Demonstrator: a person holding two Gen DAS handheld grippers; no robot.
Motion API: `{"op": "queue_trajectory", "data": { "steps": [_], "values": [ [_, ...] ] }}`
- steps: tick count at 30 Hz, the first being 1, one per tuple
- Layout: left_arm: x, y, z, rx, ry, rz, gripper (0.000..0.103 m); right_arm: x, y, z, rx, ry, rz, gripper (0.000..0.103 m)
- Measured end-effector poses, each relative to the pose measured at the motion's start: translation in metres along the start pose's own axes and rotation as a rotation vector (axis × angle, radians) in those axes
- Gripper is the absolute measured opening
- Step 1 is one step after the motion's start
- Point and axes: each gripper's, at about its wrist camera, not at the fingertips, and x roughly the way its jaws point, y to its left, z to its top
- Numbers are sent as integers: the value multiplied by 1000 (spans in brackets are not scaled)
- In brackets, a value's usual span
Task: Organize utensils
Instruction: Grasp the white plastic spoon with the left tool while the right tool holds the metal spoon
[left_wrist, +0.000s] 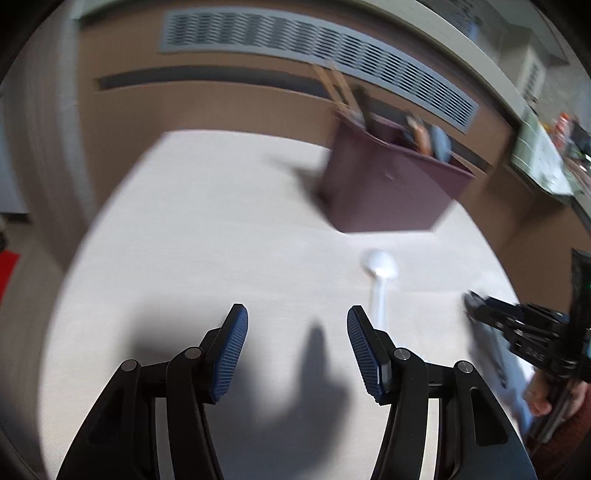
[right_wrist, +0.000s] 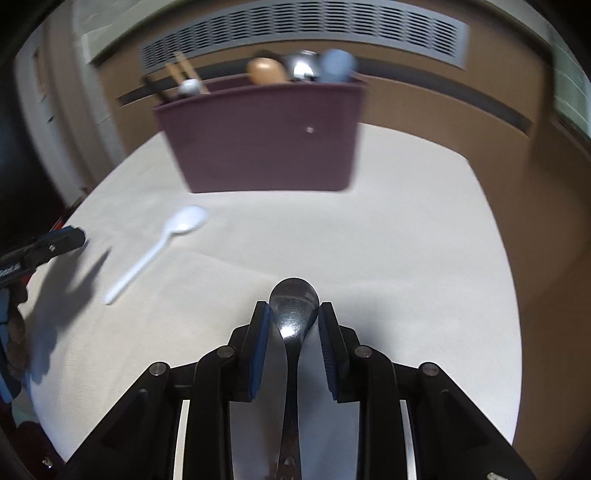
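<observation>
Already the bin (right_wrist: 264, 138) is holding several utensils upright: chopsticks (right_wrist: 184, 74), a wooden spoon, a metal one and a blue one are poking above its rim. Two pieces are waiting, as I judge it. The right gripper (right_wrist: 293, 325) is pinching a metal spoon (right_wrist: 293, 301) by the neck, bowl sticking out past the fingertips toward the bin, handle running back between the jaws along the gripper's own line. The white spoon (right_wrist: 162, 243) is lying flat on the table (right_wrist: 406, 240), just in front of the bin, bowl nearest it, handle slanting away toward the left gripper (left_wrist: 297, 350), whose jaws are standing spread and empty above the cloth.
</observation>
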Motion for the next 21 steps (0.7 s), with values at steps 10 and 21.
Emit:
{"op": "queue_trajectory", "data": {
  "steps": [10,21],
  "values": [
    [69,-59,28,173,111,-62,57,14,4,1,37,17,-20,25],
    [95,-79,44,251,106,-8,57,13,9,-5,3,-7,-48,27]
  ]
}}
